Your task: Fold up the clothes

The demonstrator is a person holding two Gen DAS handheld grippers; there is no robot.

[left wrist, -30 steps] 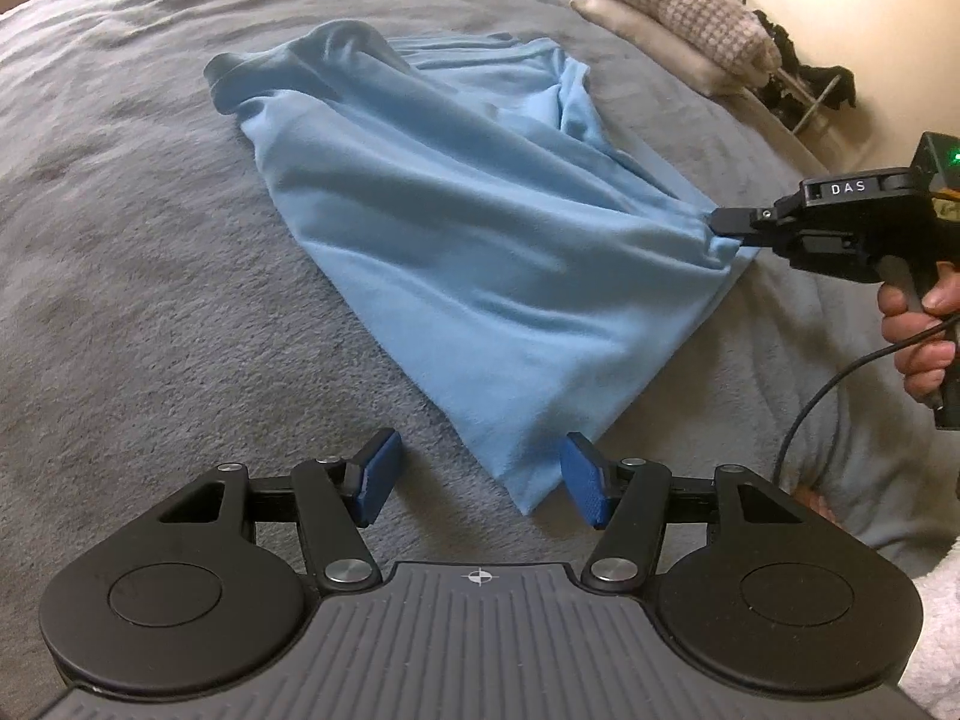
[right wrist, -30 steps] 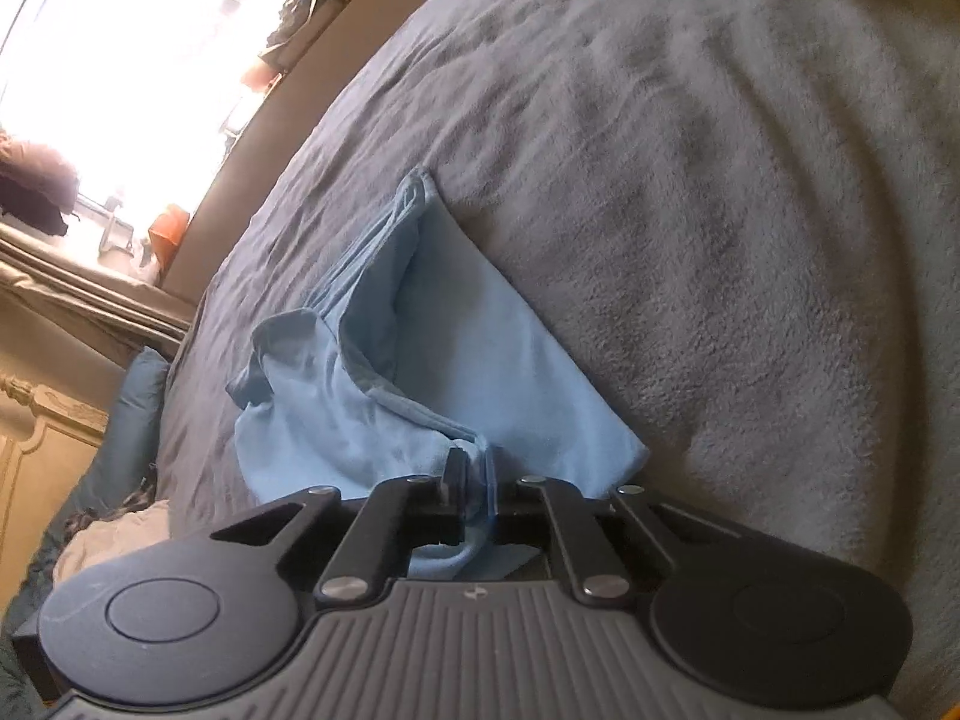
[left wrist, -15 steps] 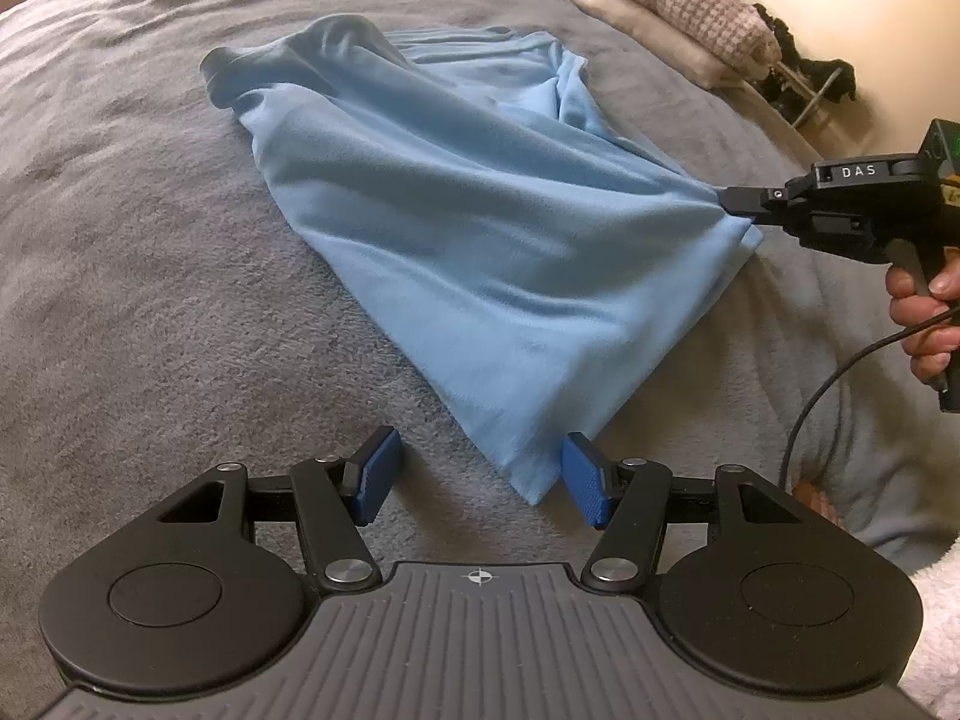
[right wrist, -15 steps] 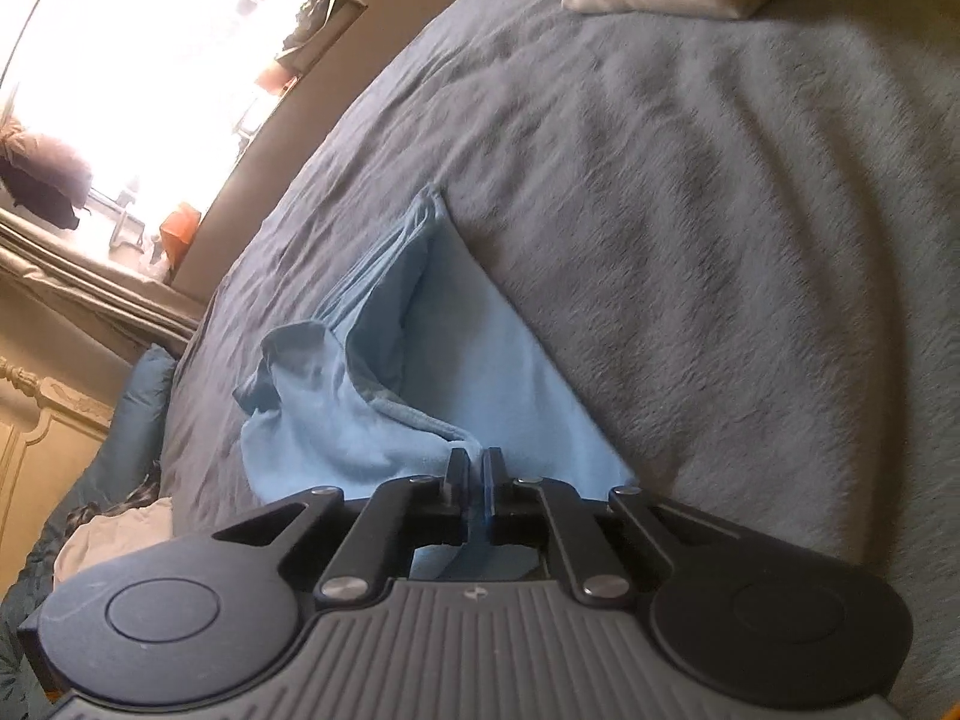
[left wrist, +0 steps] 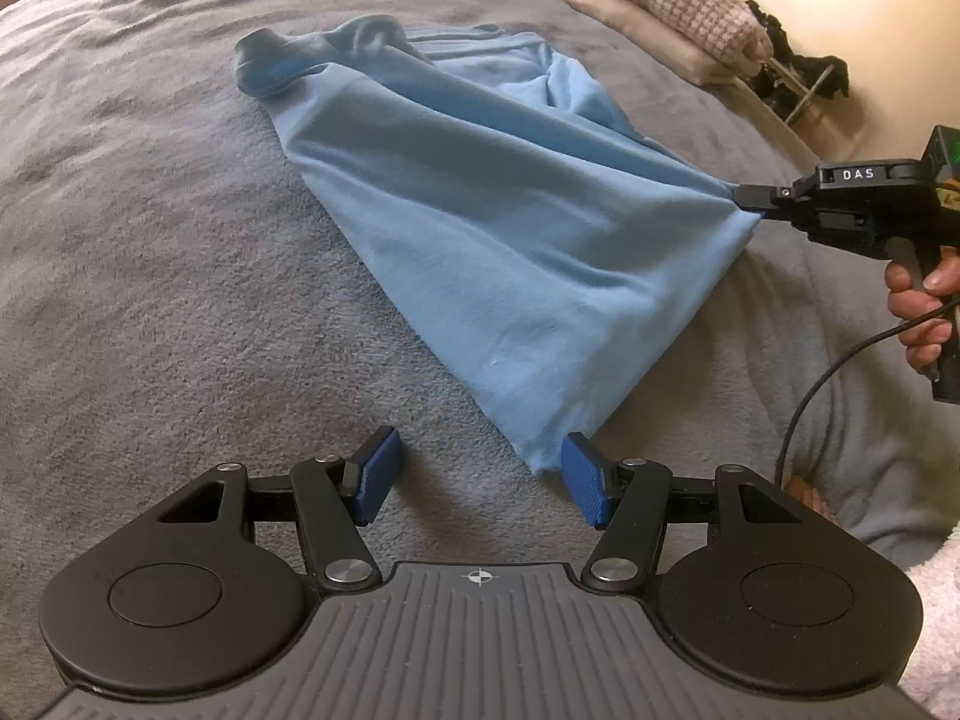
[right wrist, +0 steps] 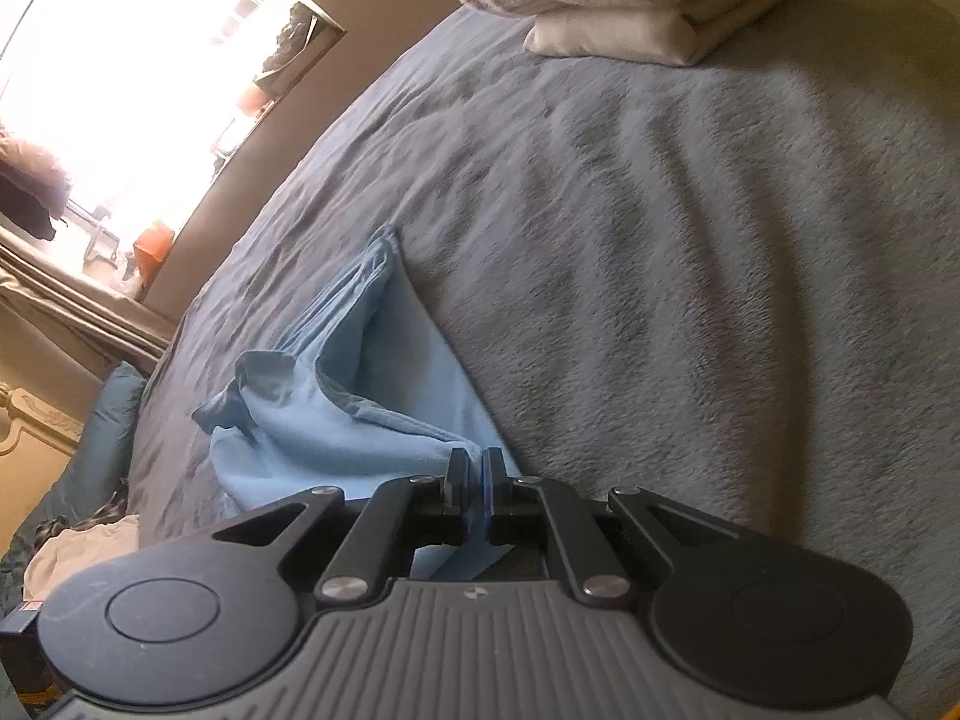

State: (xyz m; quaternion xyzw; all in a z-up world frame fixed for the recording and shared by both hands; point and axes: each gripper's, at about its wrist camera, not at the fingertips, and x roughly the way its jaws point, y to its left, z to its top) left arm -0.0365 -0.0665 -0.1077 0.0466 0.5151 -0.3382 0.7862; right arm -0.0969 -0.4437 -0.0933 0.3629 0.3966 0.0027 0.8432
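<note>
A light blue garment (left wrist: 492, 228) lies stretched across the grey bed cover. My right gripper (left wrist: 747, 201) is shut on its right corner and holds the cloth taut, a little off the bed. In the right wrist view the same gripper (right wrist: 477, 477) pinches a fold of the blue garment (right wrist: 336, 426) between its closed pads. My left gripper (left wrist: 480, 477) stands open just above the bed at the garment's near corner. That corner touches its right blue pad (left wrist: 585, 477), and only bare cover lies between the pads.
The grey bed cover (left wrist: 150, 276) spreads around the garment. Folded knitted and cream textiles (left wrist: 660, 6) lie at the far right of the bed. A window (right wrist: 126, 78) glares at the left of the right wrist view. A person's hand (left wrist: 924, 312) grips the right handle, with a cable hanging.
The right gripper has drawn the garment's corner further right and slightly up, stretching the cloth flatter. The left gripper has stayed where it was, open.
</note>
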